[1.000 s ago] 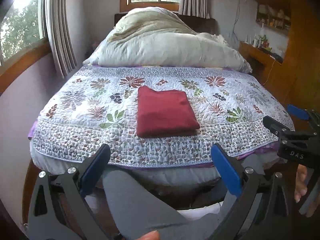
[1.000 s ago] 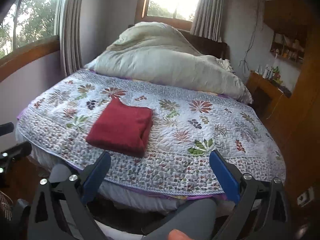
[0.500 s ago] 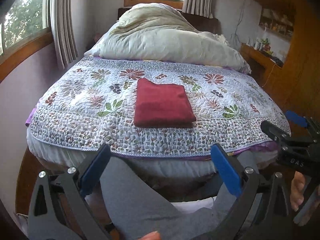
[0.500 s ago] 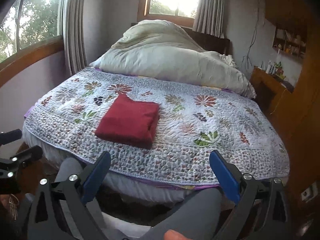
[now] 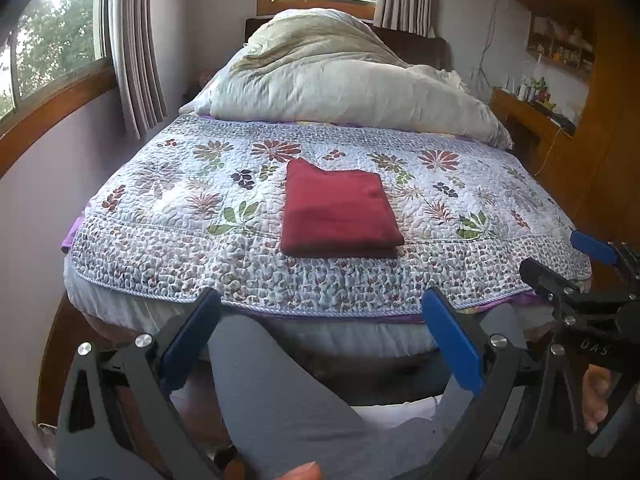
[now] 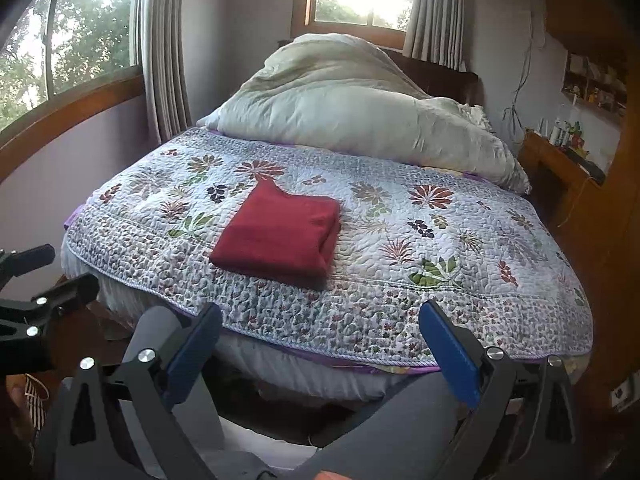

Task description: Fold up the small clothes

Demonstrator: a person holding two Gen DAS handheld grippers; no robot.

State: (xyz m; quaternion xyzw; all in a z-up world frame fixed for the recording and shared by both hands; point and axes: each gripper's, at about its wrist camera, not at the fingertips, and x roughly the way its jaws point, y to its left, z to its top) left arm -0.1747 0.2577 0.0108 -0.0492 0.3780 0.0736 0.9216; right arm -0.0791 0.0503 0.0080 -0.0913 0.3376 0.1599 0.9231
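1. The folded red garment (image 5: 339,213) is lying flat on the floral quilt (image 5: 168,200) near the foot edge of the bed, touched by nothing.
2. The left hand-held gripper (image 5: 320,340) is hanging short of the bed, its blue fingers (image 5: 192,336) standing wide apart and empty.
3. The right hand-held gripper (image 6: 320,344) is likewise gaping, empty, above grey-clad legs (image 6: 400,432).
4. A rumpled pale duvet (image 6: 360,112) is lying heaped at the head.
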